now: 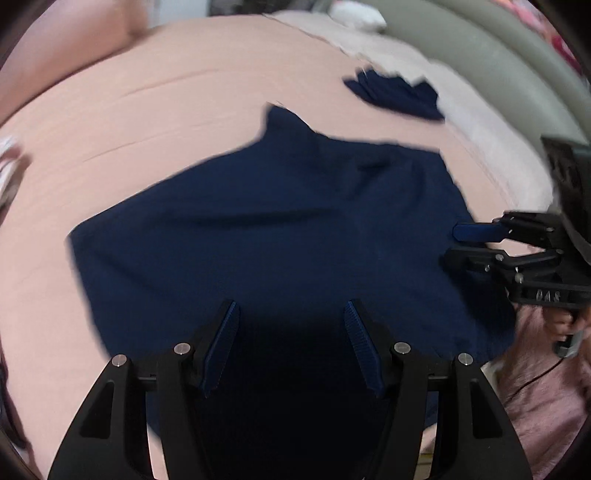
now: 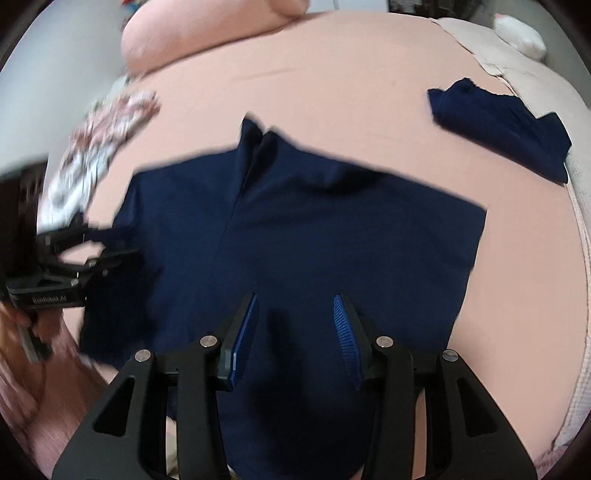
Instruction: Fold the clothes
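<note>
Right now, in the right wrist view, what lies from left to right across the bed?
Left hand-held gripper → flowery patterned cloth → spread-out navy blue garment → small folded navy blue garment.

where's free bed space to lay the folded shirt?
Widest bare sheet: beyond the spread shirt, up to the pillow. A narrower strip right of the shirt, below the folded navy piece. Crowded: the floral cloth by the left gripper, and near the right gripper, where both hover open over the shirt.
</note>
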`<state>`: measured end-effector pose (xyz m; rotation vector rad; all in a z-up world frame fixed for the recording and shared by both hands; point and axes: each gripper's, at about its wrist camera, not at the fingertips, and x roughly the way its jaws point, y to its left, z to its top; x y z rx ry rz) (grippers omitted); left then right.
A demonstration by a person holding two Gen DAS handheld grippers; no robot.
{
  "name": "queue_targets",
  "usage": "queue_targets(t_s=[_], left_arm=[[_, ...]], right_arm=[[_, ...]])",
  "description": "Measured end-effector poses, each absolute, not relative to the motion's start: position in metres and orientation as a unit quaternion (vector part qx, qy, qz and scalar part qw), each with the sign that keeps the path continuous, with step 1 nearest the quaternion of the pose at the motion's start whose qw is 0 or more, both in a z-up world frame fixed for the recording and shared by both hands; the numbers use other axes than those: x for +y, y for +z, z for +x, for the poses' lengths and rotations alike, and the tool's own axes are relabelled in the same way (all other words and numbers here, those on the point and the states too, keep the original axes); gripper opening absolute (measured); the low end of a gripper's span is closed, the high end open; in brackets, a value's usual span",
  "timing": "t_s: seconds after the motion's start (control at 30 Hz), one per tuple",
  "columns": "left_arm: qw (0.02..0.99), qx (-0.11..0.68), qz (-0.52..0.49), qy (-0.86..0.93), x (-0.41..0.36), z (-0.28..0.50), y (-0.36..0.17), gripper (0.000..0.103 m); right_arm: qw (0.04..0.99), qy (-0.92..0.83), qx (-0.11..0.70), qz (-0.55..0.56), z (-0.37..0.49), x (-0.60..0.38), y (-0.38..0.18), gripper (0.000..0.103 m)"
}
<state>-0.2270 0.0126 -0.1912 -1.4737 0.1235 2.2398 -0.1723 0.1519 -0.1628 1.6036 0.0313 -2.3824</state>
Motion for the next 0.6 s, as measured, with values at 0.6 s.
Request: queue_targets(t_s=[0.6], left_arm=[[0.169, 0.075, -0.535, 0.825, 0.002, -0.357, -0.199, 0.062]], right_arm=[[0.102, -0.821, 0.049, 0.56, -0.29, 0.146, -0.184, 0.043]])
